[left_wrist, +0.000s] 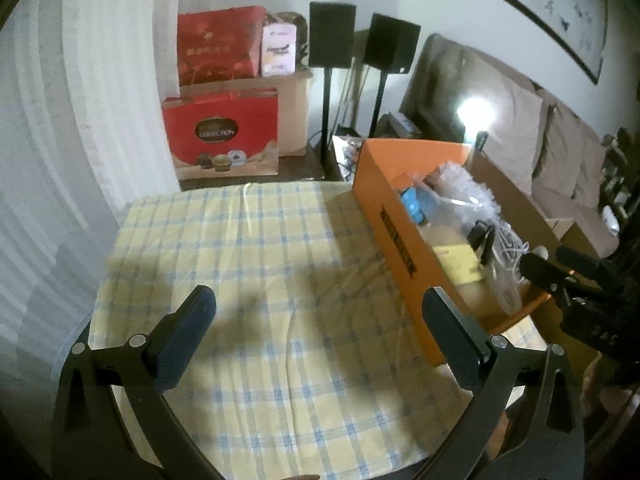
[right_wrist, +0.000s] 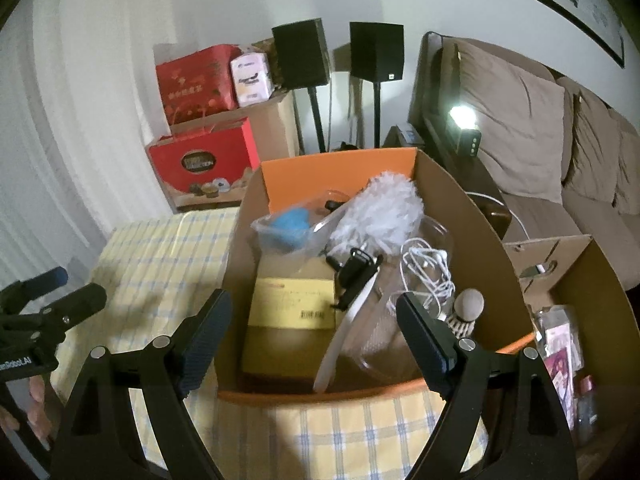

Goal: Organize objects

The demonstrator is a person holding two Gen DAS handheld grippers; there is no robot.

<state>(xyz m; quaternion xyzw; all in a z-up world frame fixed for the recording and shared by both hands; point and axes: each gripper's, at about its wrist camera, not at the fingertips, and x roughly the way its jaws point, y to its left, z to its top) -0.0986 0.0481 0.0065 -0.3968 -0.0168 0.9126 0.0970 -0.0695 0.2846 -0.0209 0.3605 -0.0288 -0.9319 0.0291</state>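
Both grippers empty. Left gripper (left_wrist: 320, 344) hangs over the bare yellow-and-blue checked tablecloth (left_wrist: 256, 248), jaws wide apart, nothing between them. Right gripper (right_wrist: 314, 334) is over the near edge of the orange cardboard box (right_wrist: 340, 168), jaws also wide apart, pads touching nothing; box contents show through the gap.

The box sits on the right part of the table, flaps open. Inside it:
- yellow-labelled flat packet (right_wrist: 296, 304), near-left, lying flat
- clear plastic bag with something blue inside (right_wrist: 290, 224), back-left
- white fluffy duster head (right_wrist: 380, 208), back-centre, tilted
- black clip-like part (right_wrist: 354, 270) on a white strip (right_wrist: 344, 340) that runs diagonally toward the near wall
- tangled white earphone cable (right_wrist: 430, 268), right side
- shuttlecock (right_wrist: 466, 312), near-right, just beside the right finger
- clear plastic container under the cable; contents unclear

A second, plain brown carton (right_wrist: 580, 264) stands just right of the orange box and lower, with pink packaging in it; can't make out the items.

Background: red gift boxes (left_wrist: 220, 136) stacked by the wall, two black speakers on stands (left_wrist: 332, 36), beige sofa (right_wrist: 540, 128) to the right, a bright lamp (right_wrist: 460, 114) beside it.

In the right wrist view, the left gripper shows at the far left edge with fingers of a hand (right_wrist: 38, 404) beneath it.
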